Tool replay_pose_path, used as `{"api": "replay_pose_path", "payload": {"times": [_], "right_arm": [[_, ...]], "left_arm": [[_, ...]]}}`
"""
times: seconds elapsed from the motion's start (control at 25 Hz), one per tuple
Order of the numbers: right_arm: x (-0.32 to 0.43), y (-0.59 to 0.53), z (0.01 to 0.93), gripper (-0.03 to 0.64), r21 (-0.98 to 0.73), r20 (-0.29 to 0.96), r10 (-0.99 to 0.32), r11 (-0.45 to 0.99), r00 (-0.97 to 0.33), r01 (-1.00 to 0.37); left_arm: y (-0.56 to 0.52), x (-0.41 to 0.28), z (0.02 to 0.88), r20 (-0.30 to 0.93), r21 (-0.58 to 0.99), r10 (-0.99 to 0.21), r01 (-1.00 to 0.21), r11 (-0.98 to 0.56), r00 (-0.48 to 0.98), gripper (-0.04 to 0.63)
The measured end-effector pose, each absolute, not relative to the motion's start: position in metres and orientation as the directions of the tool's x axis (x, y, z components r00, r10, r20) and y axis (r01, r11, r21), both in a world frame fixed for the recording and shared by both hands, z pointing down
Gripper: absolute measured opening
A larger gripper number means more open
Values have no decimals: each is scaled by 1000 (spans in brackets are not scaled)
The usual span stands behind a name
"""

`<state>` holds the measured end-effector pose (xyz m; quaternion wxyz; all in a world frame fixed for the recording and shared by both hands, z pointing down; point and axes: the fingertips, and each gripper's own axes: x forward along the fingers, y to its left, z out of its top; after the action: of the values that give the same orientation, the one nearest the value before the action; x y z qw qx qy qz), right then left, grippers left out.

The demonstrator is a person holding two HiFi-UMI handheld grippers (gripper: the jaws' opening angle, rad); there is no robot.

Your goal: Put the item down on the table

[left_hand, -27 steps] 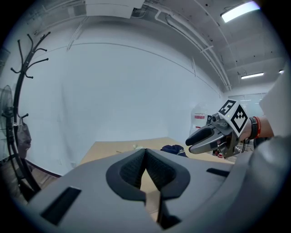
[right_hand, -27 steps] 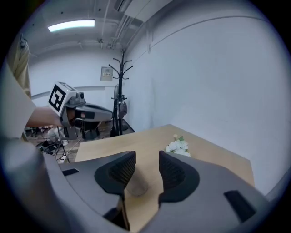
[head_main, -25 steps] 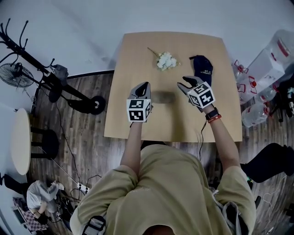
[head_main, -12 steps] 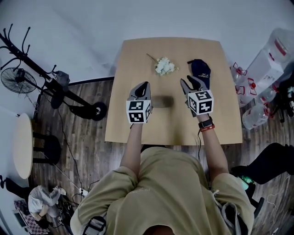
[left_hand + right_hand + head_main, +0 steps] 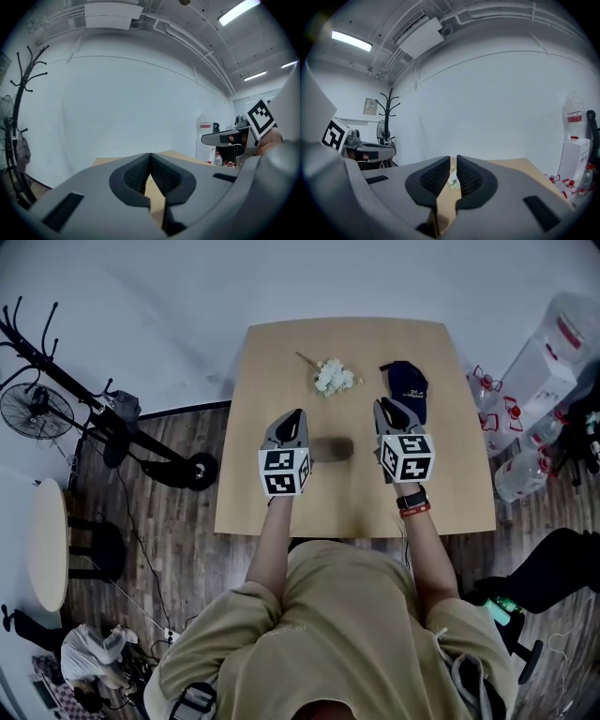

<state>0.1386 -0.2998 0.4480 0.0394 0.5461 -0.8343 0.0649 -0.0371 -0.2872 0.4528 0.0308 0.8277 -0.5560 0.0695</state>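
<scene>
A dark navy cap [image 5: 406, 382] lies flat on the wooden table [image 5: 281, 343] at the right rear, with no gripper touching it. My right gripper [image 5: 382, 406] hovers just in front of the cap, pointing nearly level. Its jaws have just been closing; a narrow slit remains between them [image 5: 453, 159] and nothing is in it. A small white flower bunch [image 5: 335, 377] lies left of the cap and shows through that slit as flowers [image 5: 453, 180]. My left gripper [image 5: 295, 414] hangs over the table's middle, its jaws meeting at the tip [image 5: 150, 157], empty.
A coat rack [image 5: 37, 343], a fan [image 5: 36, 409] and a scooter [image 5: 178, 460] stand on the floor at the left, with a round stool [image 5: 45, 540] nearer. Water bottles [image 5: 548, 381] crowd the right side. The table's front edge [image 5: 356, 526] runs below the grippers.
My right gripper has lifted away from the cap, rolled upright and narrowed its jaws. The left gripper rose slightly. Cap and flowers stay where they were.
</scene>
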Motion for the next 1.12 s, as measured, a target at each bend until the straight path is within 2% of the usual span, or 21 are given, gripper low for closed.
{"api": "replay_pose_path", "payload": {"times": [0.16, 0.56, 1.12], "right_arm": [[136, -297, 446, -2, -85, 113, -912, 387, -395, -918], [140, -289, 444, 11, -138, 97, -937, 322, -336, -937], [118, -281, 460, 11, -141, 138, -916, 359, -377, -923]], "left_arm": [[-286, -39, 449, 134, -21, -920, -927, -375, 369, 23], [-280, -46, 452, 124, 1, -920, -927, -374, 371, 23], [-272, -49, 459, 129, 13, -909, -918, -397, 395, 23]]}}
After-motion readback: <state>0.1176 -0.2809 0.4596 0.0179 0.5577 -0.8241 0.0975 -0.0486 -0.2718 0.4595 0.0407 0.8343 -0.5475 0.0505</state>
